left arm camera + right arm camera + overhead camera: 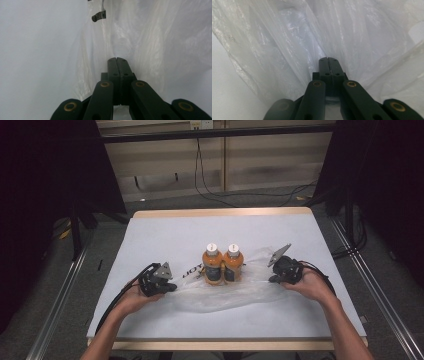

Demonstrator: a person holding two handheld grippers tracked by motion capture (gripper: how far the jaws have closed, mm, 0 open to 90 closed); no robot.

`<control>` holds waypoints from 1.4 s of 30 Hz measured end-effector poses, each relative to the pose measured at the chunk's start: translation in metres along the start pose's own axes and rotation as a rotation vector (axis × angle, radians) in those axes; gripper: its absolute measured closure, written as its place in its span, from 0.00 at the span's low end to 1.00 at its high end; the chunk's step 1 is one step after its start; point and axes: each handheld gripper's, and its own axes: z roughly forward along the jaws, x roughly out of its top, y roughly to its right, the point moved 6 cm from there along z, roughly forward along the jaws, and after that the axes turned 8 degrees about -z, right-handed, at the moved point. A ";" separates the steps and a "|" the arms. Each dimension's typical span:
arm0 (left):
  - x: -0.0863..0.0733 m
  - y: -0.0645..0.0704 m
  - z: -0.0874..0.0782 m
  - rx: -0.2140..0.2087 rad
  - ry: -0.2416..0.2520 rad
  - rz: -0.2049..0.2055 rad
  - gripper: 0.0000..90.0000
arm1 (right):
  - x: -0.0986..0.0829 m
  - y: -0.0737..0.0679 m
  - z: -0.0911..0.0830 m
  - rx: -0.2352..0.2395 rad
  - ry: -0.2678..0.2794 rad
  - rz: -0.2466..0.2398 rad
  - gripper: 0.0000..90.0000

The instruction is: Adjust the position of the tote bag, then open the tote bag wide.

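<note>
Left gripper (172, 287): we hold it at the near-left of the table (165, 230), tips pointing right at the edge of the plastic bag (220, 297).
Left jaws: in the left gripper view (116, 60) we see them pressed flat together, with the thin film bunching right at the tips. We read this as a pinch on the bag's edge.
Right gripper (273, 279): we hold it at the near-right, tips pointing left into the bag's other side.
Right jaws: in the right gripper view (328, 59) we see them closed tight, with wrinkled film gathered around and ahead of the tips, pinching the bag.
Plastic bag: clear, crumpled, lying flat on the white table surface between the two grippers. Black printed lettering shows on its left part.
Bottles (222, 262): two orange bottles with white caps, side by side and touching, standing upright near the table's middle, at the far edge of the bag. We cannot tell whether they stand inside the film or on it.
Hands: the left hand (131, 300) and the right hand (312, 287) each grip one tool.
</note>
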 end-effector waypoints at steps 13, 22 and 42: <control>0.002 -0.014 0.002 0.067 -0.008 0.001 1.00 | -0.013 0.022 -0.002 -0.120 -0.030 0.003 1.00; 0.000 -0.032 0.003 0.101 0.000 -0.049 1.00 | -0.007 0.027 0.004 -0.143 0.031 0.024 1.00; -0.005 -0.039 0.001 0.066 0.045 -0.130 1.00 | -0.015 0.029 0.001 -0.124 0.069 0.080 1.00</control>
